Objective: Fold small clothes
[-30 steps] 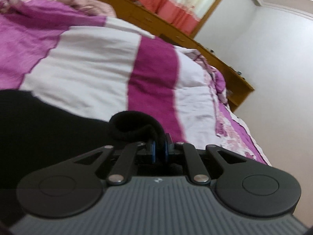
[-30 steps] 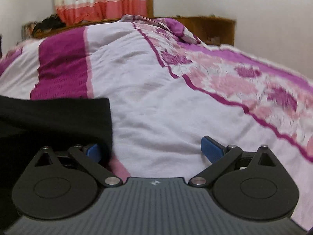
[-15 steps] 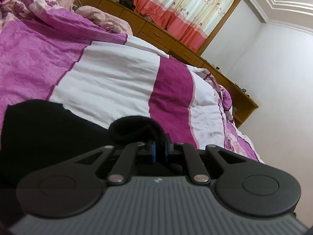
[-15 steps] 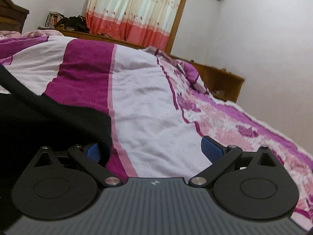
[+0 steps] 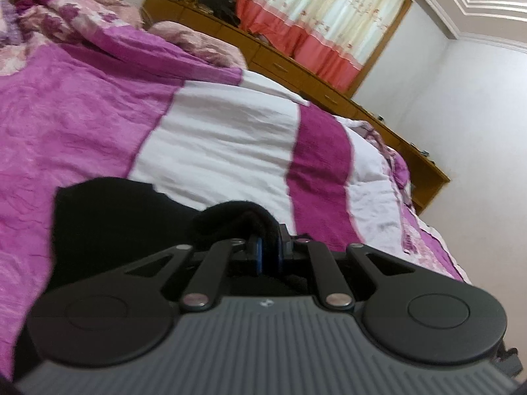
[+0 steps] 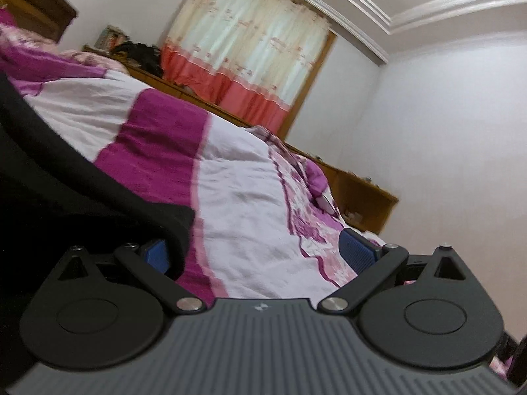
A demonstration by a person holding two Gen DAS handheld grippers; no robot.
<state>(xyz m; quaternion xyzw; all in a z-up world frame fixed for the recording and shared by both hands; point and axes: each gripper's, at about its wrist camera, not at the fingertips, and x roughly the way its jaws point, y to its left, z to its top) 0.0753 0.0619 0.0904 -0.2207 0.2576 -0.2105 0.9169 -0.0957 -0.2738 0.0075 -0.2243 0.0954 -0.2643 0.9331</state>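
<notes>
Bedroom. Bed [image 5: 210,138] under a quilt banded magenta, white and floral pink. Low wooden cabinets [image 5: 329,89] run along the far wall. Cream curtain with coral-red hem [image 6: 243,62] glows with daylight. White walls [image 6: 444,138]; stepped ceiling cornice [image 5: 474,3].

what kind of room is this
Most likely a home bedroom. A wide bed with a magenta and white quilt fills the view, a low wooden cabinet runs along the far wall, and a curtain covers the window.
</notes>
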